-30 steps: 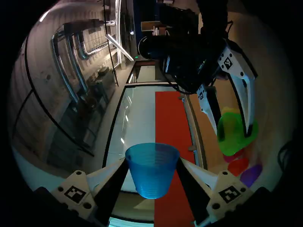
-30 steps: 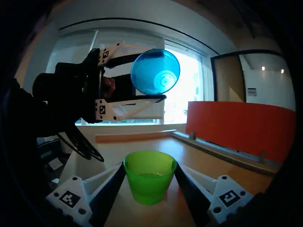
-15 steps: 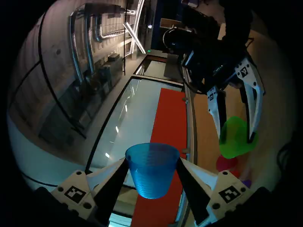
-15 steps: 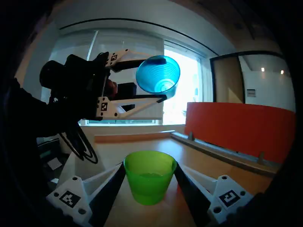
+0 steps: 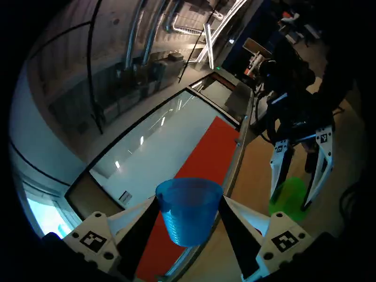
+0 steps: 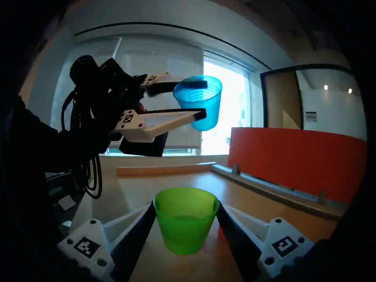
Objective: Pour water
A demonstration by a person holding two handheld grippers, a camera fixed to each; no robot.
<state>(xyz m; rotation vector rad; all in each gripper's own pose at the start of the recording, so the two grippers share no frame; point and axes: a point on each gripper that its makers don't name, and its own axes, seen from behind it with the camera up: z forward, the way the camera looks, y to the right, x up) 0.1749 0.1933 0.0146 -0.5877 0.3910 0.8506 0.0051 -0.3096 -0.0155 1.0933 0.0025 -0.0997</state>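
Blue cup (image 5: 189, 218) pinched on both sides by left tool (image 5: 189, 203), nearly upright, at 12 o'clock in right gripper view. Green cup (image 6: 185, 232) clamped in right tool (image 6: 186, 207), upright, low over wooden counter (image 6: 249, 199).

Green cup (image 5: 290, 191) half behind right tongs (image 5: 291, 203)

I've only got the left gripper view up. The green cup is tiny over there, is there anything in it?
Observer: Yes. The right gripper view looks down into the green cup; a little liquid sits low in it, well under the rim.
Operator: And how is my blue cup tilted, seen from outside?
Observer: The blue cup is nearly upright, mouth up, clamped in the left gripper and held higher than the green one.
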